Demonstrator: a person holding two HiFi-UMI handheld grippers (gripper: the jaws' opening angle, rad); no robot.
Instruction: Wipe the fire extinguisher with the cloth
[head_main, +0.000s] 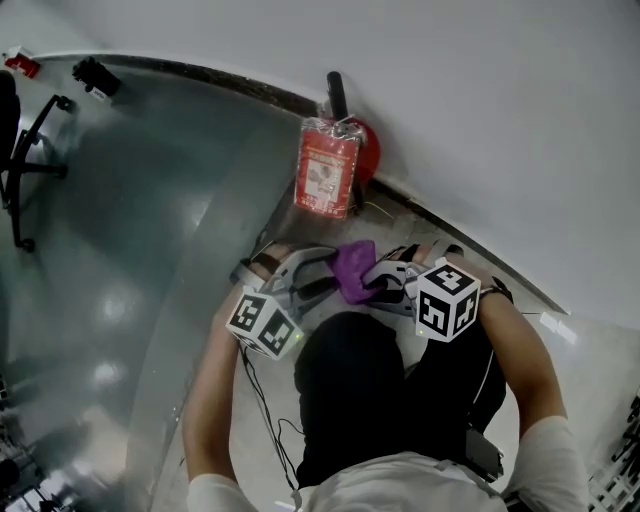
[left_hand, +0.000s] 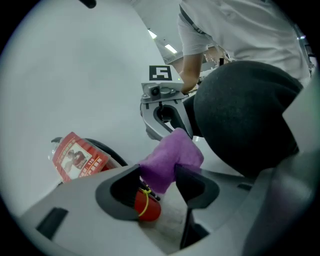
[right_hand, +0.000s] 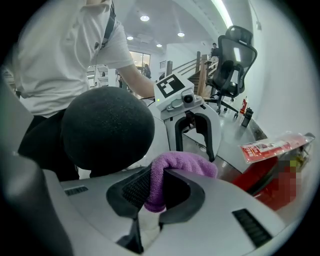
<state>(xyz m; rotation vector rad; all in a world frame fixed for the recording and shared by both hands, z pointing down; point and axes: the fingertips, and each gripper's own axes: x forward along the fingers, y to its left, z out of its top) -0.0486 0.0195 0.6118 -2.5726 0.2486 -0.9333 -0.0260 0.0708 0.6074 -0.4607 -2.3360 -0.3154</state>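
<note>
I'm pinching the cloth (right_hand: 187, 162) tight in my right gripper (right_hand: 156, 194). My left gripper (left_hand: 159, 186) is standing wide, cloth loose between its tips. Beyond both, the fire extinguisher (head_main: 328, 172) is waiting, seemingly unwiped. Next I'm needing to carry the cloth forward onto it.

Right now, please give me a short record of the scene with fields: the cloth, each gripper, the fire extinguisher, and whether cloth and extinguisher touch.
cloth: purple, held up between the two grippers
right gripper: shut on the cloth
left gripper: jaws apart, cloth end between them, not pinched
fire extinguisher: red, with a plastic-wrapped tag, on the floor by the wall, beyond both grippers
contact: cloth is apart from the fire extinguisher
</note>
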